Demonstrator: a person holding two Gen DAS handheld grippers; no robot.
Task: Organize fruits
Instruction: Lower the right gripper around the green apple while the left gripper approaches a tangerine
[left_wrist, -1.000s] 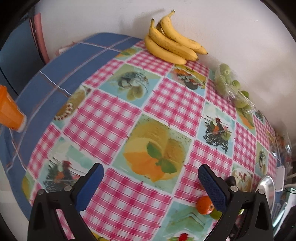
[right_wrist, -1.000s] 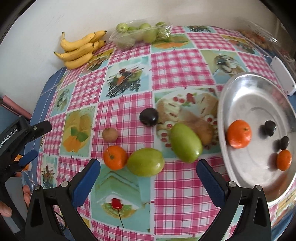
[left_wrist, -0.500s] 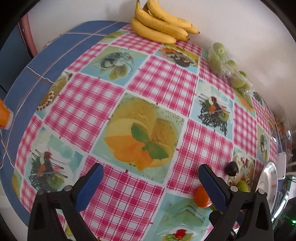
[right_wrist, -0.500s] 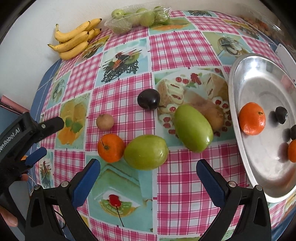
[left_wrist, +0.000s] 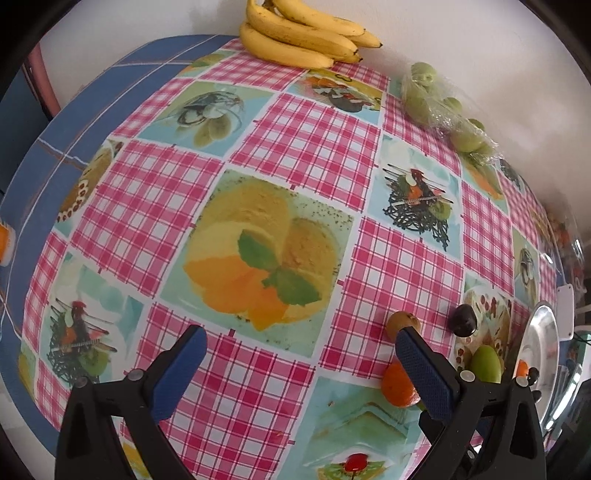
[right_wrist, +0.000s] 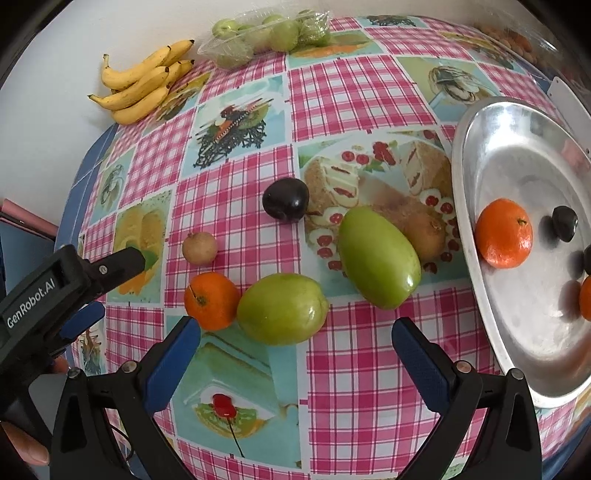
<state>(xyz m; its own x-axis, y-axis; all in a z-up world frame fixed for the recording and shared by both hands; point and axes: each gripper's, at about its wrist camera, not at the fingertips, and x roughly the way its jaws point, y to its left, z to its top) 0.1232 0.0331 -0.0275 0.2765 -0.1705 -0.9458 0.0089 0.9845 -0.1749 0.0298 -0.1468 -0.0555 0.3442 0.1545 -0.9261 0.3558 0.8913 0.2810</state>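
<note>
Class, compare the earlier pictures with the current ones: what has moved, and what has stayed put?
The right gripper has closed in on the round green fruit, jaws open. The left gripper has swung right toward the loose fruit. Nothing was grasped or released. The bananas, the fruits and the metal tray stayed put.

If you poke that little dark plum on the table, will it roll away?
Probably yes: the dark plum looks round and rests loose on the flat tablecloth, touching nothing. Its shiny skin suggests it may slip between hard fingers. Likely soft, so a gentle squeeze seems wise.
</note>
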